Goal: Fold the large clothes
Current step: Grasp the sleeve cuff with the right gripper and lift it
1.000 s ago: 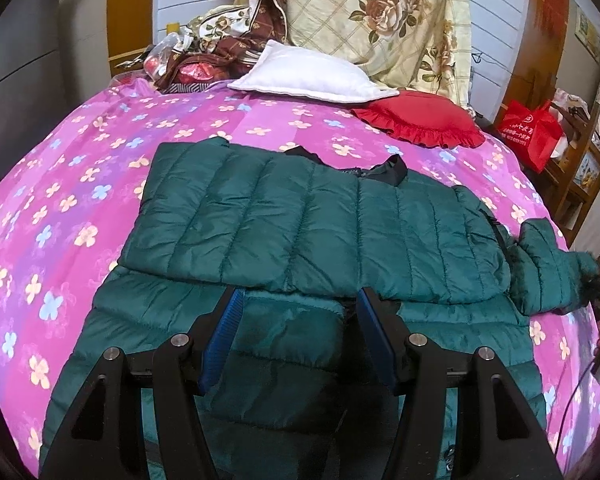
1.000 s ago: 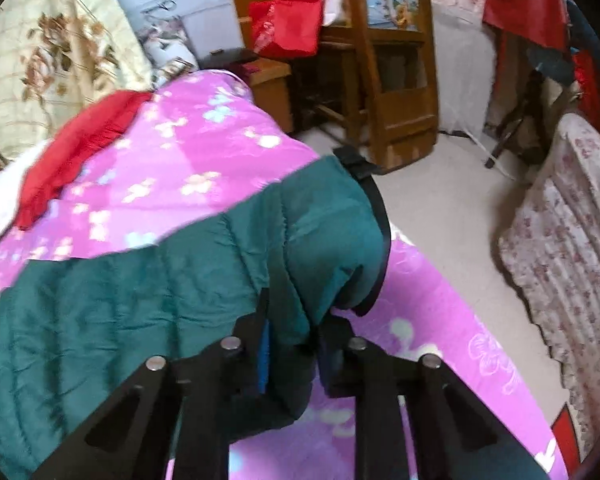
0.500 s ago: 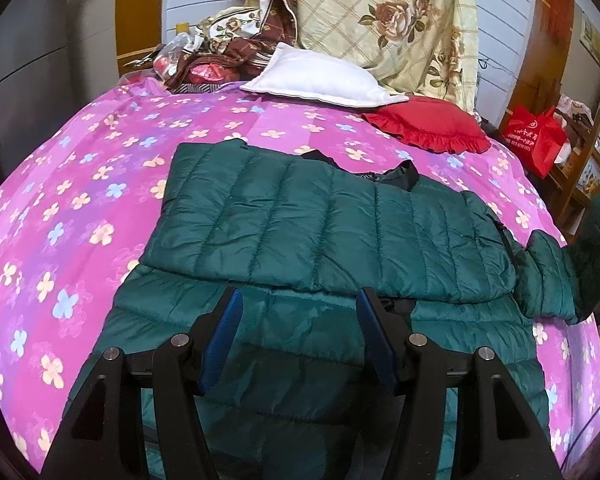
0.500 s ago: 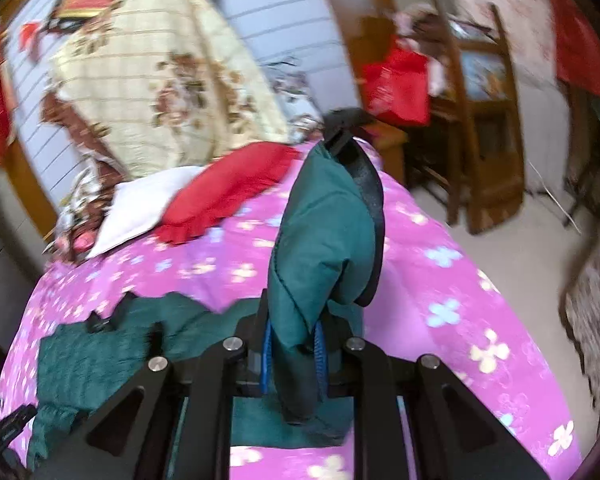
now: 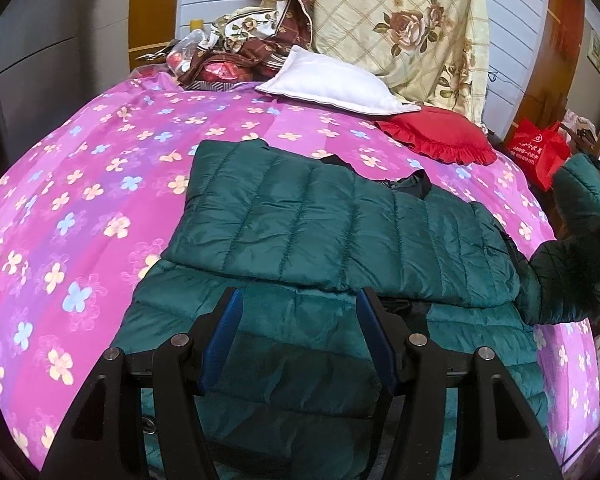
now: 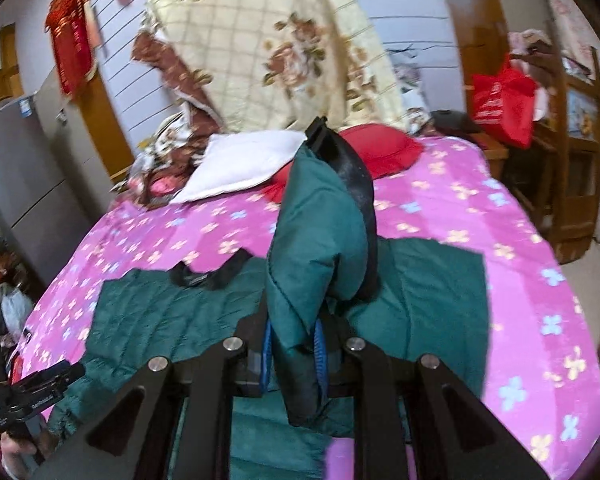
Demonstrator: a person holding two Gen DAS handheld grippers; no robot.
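Your right gripper [image 6: 292,346], clamped on the sleeve [image 6: 316,240], has lifted it off the bed [image 5: 100,184] and over the green jacket [image 5: 340,232], starting the sleeve fold, while your left gripper [image 5: 298,336] hovers open, empty.

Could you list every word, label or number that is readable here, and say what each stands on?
Nothing can be read for certain.
Red bag: white logo and print, too small to read.
The same red bag in the right wrist view: print blurred.
Grey cabinet: blue sticker, unreadable.
Left tool: faint white lettering, too small to read.
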